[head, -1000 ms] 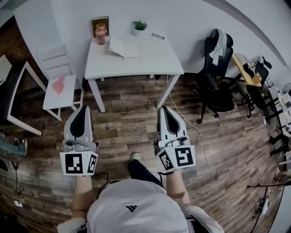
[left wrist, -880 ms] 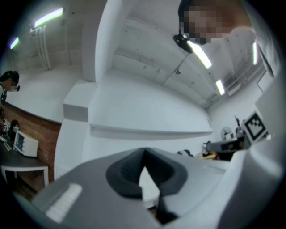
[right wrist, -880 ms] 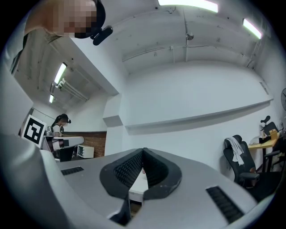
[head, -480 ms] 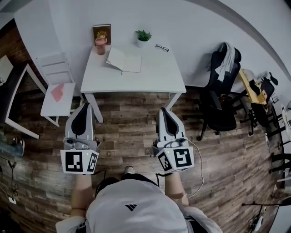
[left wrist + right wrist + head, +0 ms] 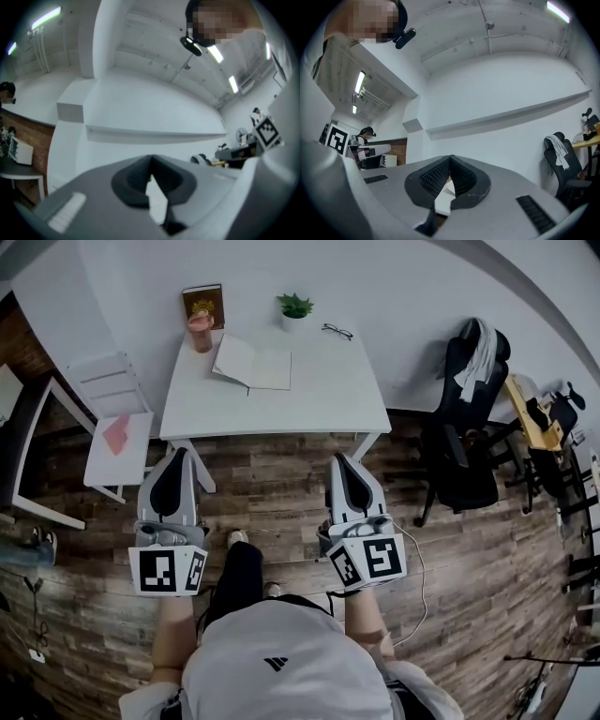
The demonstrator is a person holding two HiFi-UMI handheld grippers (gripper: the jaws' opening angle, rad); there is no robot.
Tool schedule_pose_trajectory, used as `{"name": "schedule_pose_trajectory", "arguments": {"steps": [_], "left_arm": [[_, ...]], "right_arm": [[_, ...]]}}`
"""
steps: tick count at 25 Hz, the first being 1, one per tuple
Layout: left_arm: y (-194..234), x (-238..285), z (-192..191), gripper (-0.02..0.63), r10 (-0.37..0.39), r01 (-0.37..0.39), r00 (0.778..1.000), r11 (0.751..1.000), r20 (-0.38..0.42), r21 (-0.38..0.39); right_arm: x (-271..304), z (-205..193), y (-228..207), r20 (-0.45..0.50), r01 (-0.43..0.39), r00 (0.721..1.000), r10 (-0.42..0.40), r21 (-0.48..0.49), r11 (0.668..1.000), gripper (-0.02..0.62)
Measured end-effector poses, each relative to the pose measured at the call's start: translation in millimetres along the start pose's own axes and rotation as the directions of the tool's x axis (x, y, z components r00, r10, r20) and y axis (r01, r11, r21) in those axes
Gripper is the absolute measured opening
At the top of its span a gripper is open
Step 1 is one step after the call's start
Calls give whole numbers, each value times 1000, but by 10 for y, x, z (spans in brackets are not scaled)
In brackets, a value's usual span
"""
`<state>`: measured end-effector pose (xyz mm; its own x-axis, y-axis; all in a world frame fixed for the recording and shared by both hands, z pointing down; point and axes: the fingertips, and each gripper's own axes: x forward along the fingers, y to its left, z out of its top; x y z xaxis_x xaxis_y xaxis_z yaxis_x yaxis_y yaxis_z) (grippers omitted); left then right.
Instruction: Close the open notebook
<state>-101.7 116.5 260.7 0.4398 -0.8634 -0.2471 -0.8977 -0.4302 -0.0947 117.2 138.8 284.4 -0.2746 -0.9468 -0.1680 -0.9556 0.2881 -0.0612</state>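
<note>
An open white notebook (image 5: 251, 364) lies on the far left part of a white table (image 5: 309, 399), seen in the head view. My left gripper (image 5: 178, 457) hangs over the floor just short of the table's front left corner, its jaws shut and empty. My right gripper (image 5: 340, 463) sits short of the table's front right corner, jaws shut with nothing between them. In the left gripper view the shut left gripper (image 5: 150, 161) points at a white wall. The right gripper view shows the shut right gripper (image 5: 450, 160) and a sliver of the white table top (image 5: 444, 199) through the slot behind its tips.
On the table stand a pink cup (image 5: 198, 332), a framed picture (image 5: 203, 304), a small potted plant (image 5: 294, 310) and glasses (image 5: 337, 332). A white chair (image 5: 114, 418) with a pink item stands left of it. A black office chair (image 5: 461, 451) is at the right, and a cable (image 5: 412, 568) runs across the wooden floor.
Both grippers and the person have come forward toward the table. The table now lies just ahead of the jaw tips. The jaws stayed shut.
</note>
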Motion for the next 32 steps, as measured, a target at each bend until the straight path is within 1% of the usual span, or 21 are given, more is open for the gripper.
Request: {"name": "schedule_pose_trajectory", "arguments": {"steps": [5,11,22,32], "left_arm": [[102,420,-166,9,-34,34,999,999,12,-17],[426,963,-345,9,-51,51,999,998,17,-38],[1069,1941,-572,9,-111,112,994,993,21,-46],[1519,2593,-815,9,-163,164,986,985,18,-52]], "right_arm": [[298,-76,-177,0,39,999,-39,-21,999,-2],[851,-150,-371,3,84,996,-84,-23,996,-2],[1914,-272,-500,7,141,990,-141,-19,990,-2],[2623,-425,-577,12,193,981,-193,-15,981,-3]]}}
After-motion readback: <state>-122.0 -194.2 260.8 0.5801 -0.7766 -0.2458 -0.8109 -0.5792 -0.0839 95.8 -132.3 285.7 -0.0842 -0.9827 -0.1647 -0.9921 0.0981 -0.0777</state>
